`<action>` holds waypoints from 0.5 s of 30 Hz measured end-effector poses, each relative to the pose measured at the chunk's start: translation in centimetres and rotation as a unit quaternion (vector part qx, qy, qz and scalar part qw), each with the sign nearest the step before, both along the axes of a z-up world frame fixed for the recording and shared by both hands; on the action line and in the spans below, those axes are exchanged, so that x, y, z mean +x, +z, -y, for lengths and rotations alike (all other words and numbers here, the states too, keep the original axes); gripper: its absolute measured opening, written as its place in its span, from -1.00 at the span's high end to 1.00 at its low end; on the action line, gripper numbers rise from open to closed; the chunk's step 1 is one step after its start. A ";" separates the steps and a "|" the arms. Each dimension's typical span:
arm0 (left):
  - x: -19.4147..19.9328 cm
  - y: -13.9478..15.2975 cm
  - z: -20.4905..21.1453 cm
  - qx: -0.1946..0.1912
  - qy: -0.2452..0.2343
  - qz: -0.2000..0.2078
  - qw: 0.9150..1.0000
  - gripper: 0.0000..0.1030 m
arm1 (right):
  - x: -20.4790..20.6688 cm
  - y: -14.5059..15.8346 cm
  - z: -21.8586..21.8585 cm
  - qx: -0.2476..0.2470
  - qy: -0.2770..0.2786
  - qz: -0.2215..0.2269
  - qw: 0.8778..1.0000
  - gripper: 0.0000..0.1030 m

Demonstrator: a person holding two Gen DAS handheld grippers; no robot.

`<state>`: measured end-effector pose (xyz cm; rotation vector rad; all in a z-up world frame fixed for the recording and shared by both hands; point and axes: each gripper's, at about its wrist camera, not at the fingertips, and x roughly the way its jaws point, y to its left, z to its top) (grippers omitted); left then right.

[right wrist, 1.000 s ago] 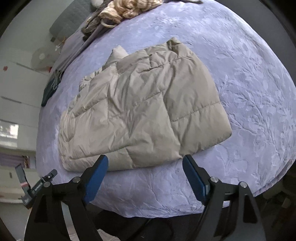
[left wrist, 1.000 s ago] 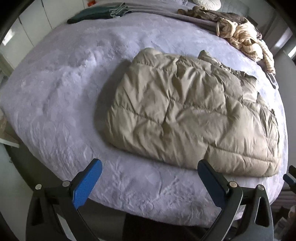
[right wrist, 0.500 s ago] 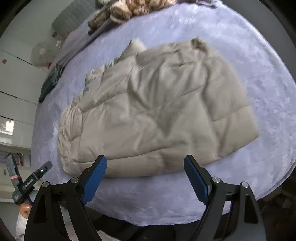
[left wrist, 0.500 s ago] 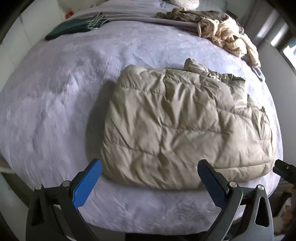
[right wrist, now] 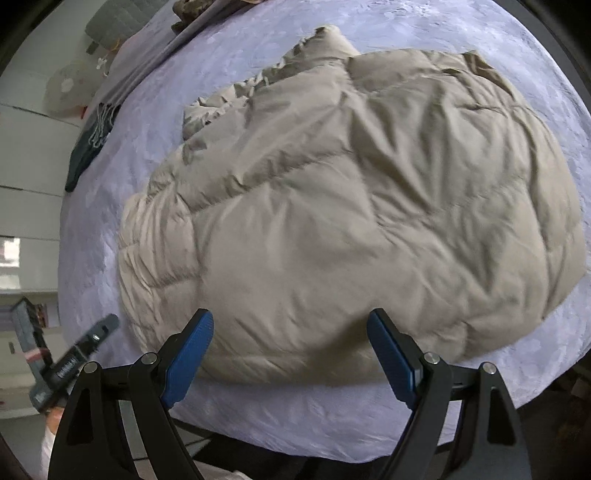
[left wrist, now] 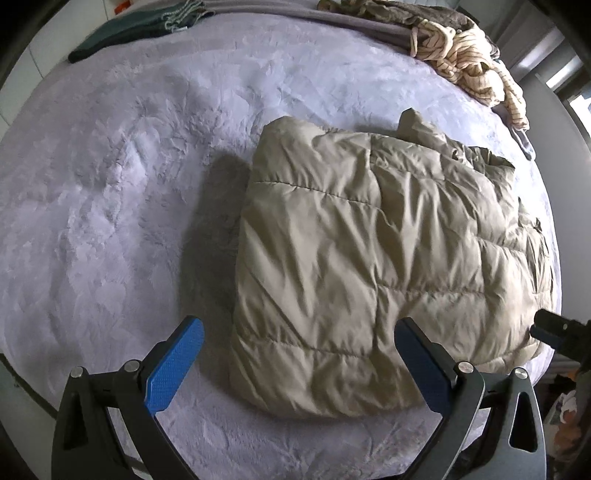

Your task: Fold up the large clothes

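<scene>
A beige quilted puffer jacket (left wrist: 380, 258) lies folded flat on the lilac bed cover (left wrist: 110, 206). It fills most of the right wrist view (right wrist: 351, 206). My left gripper (left wrist: 299, 336) is open and empty, hovering just above the jacket's near left corner. My right gripper (right wrist: 291, 328) is open and empty, over the jacket's near edge. The right gripper's tip (left wrist: 554, 328) shows at the right edge of the left wrist view. The left gripper (right wrist: 70, 365) shows at the lower left of the right wrist view.
A heap of cream striped and brown clothes (left wrist: 465, 62) lies at the bed's far right. A dark green folded cloth (left wrist: 136, 29) lies at the far left, also in the right wrist view (right wrist: 88, 147). White cupboards (right wrist: 26, 199) stand left of the bed.
Both grippers have moved forward and down toward the jacket, which now looks larger in both views. Both have stayed open. The jacket has not moved.
</scene>
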<state>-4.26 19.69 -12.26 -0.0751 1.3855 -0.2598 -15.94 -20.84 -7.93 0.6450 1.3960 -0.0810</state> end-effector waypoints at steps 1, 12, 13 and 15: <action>0.3 -0.3 0.0 -0.002 0.000 -0.003 1.000 -1.00 | 0.4 -0.1 -0.2 0.001 0.000 0.000 1.000 -0.70; 1.9 -1.9 0.2 -0.028 -0.017 -0.019 0.999 -1.00 | 2.3 -2.6 -1.8 -0.021 0.019 -0.037 0.999 -0.70; 2.1 -2.1 0.0 -0.038 -0.021 -0.021 0.999 -1.00 | 2.3 -2.7 -1.8 -0.021 0.018 -0.038 0.999 -0.70; 2.9 -2.3 -0.8 -0.066 -0.032 -0.019 0.997 -1.00 | 2.4 -2.8 -1.8 -0.023 0.018 -0.041 0.999 -0.70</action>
